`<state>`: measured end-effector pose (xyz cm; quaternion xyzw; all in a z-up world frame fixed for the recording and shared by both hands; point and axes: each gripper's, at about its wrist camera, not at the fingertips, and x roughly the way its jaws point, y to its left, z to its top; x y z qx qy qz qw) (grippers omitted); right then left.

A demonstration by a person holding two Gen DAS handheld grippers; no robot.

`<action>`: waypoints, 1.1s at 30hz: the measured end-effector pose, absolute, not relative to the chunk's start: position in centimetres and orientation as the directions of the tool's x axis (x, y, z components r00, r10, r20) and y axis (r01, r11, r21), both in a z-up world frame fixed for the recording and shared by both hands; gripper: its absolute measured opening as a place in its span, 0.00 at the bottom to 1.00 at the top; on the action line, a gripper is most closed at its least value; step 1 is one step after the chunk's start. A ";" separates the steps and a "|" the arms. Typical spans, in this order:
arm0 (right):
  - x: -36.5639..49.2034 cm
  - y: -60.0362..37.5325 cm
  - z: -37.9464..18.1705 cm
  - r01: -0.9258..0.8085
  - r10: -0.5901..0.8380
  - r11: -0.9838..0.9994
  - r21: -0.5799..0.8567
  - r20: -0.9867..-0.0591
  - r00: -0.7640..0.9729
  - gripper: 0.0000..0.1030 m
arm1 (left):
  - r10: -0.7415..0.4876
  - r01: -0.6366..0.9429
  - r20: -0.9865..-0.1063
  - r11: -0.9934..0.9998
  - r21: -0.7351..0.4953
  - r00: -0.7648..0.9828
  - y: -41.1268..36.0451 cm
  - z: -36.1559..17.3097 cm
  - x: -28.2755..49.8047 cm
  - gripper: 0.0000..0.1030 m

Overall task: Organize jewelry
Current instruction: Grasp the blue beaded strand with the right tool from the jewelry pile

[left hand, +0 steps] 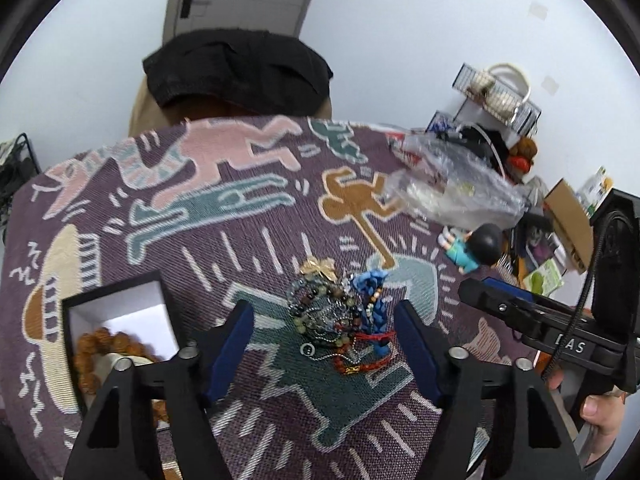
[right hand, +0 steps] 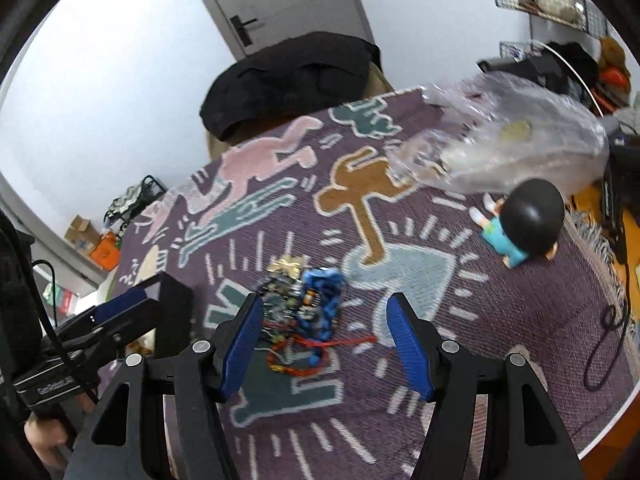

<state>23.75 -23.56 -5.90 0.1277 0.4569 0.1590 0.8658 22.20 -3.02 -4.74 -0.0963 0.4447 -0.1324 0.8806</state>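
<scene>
A tangled pile of jewelry (left hand: 340,320) lies on the patterned purple cloth: beaded bracelets, a blue braided piece (left hand: 374,304), a red cord and a gold leaf ornament (left hand: 320,269). My left gripper (left hand: 324,344) is open and empty, its jaws either side of the pile. A black box with white lining (left hand: 120,312) stands at the left and holds a brown bead bracelet (left hand: 108,344). My right gripper (right hand: 324,340) is open and empty over the pile (right hand: 300,312), with the blue piece (right hand: 322,300) just ahead. The box (right hand: 172,304) shows at its left.
A black-haired figurine in a blue shirt (left hand: 476,248) lies to the right, also in the right wrist view (right hand: 524,220). A crumpled clear plastic bag (left hand: 452,184) lies behind it. A chair with black cloth (left hand: 236,68) stands beyond the table. Clutter and a wire rack (left hand: 500,96) fill the right.
</scene>
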 end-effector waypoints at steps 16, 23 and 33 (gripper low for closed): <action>25.8 -25.0 -10.2 -0.061 0.416 0.898 0.436 -0.795 0.441 0.61 | -0.273 0.101 -0.868 0.962 -0.254 0.414 -4.2 -11.0 27.4 0.28; 26.7 -24.3 -11.4 -0.051 0.422 0.895 0.443 -0.805 0.417 0.56 | -0.279 0.092 -0.885 0.960 -0.264 0.373 -4.3 -13.1 28.0 0.21; 27.2 -21.7 -11.6 -0.087 0.441 0.891 0.446 -0.806 0.395 0.49 | -0.341 0.096 -0.847 0.939 -0.332 0.407 -2.8 -11.8 26.4 0.08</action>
